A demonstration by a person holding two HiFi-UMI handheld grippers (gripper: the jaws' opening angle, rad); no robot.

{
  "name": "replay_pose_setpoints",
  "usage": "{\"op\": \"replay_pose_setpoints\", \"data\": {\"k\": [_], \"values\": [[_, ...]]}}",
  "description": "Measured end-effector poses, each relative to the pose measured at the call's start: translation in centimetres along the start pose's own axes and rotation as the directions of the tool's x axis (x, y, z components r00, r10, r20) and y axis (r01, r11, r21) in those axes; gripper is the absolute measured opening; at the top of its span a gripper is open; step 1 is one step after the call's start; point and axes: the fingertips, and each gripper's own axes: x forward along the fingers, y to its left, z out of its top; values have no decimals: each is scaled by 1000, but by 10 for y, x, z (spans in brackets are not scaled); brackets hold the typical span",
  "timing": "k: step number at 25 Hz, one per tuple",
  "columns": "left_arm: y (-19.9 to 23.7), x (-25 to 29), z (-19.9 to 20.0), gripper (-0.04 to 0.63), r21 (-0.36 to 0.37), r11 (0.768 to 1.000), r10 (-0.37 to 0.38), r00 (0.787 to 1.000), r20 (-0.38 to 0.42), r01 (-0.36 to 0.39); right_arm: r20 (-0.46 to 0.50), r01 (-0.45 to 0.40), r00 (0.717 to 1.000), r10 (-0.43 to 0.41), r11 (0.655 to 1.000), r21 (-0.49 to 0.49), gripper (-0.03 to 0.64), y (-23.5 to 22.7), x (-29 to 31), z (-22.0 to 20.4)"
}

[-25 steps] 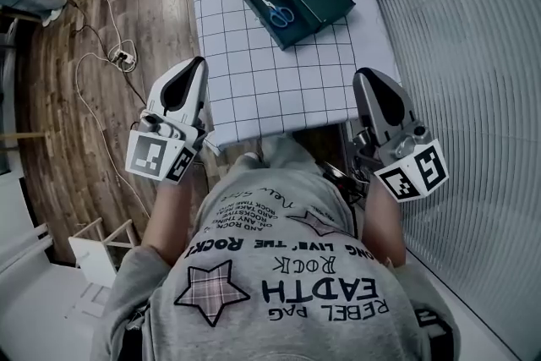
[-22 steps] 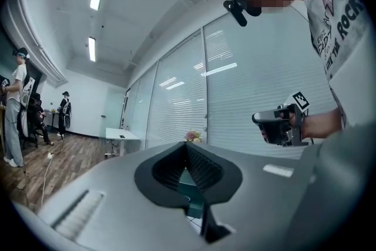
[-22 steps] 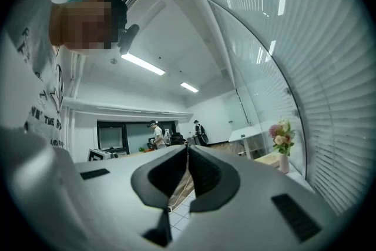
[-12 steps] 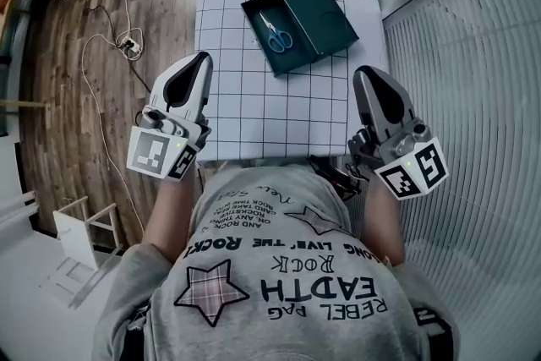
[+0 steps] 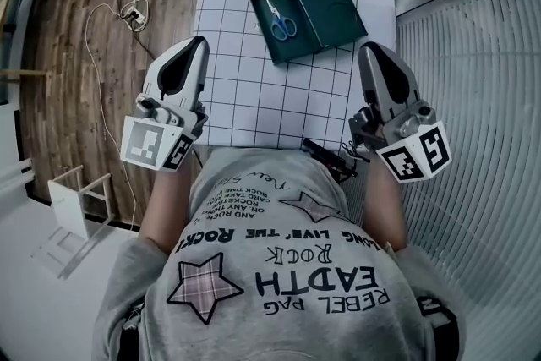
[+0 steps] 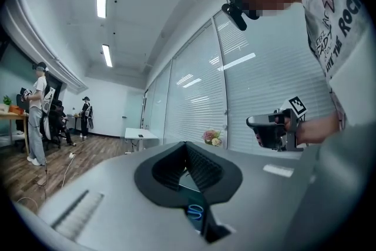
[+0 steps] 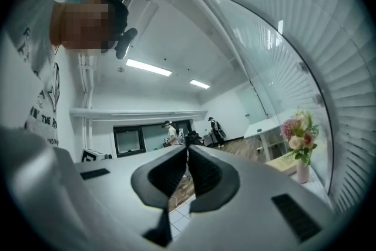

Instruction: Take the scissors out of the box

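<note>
Lying in a seemingly metal green box [image 5: 331, 2], blue-handled scissors [image 5: 279, 19]; left claw [image 5: 198, 41], right claw [image 5: 369, 47] pinched together, empty.

A dark green rectangular box [image 5: 328, 2] lies open on the white gridded tablecloth [image 5: 254, 89], its lid folded flat to the right. In the left half lie blue-handled, silver-bladed scissors [image 5: 279, 19] – flat, closed, loops toward the person, blades pointing away and slightly left – alone in that tray.
</note>
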Motion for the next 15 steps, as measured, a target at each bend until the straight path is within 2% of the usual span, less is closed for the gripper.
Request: {"op": "replay_pose_setpoints", "data": {"k": [15], "values": [[20,30,-12,3,-39,997,-72,997,-13,72,-94,67,993,-67,998,-6,16,-26,31,-22]]}}
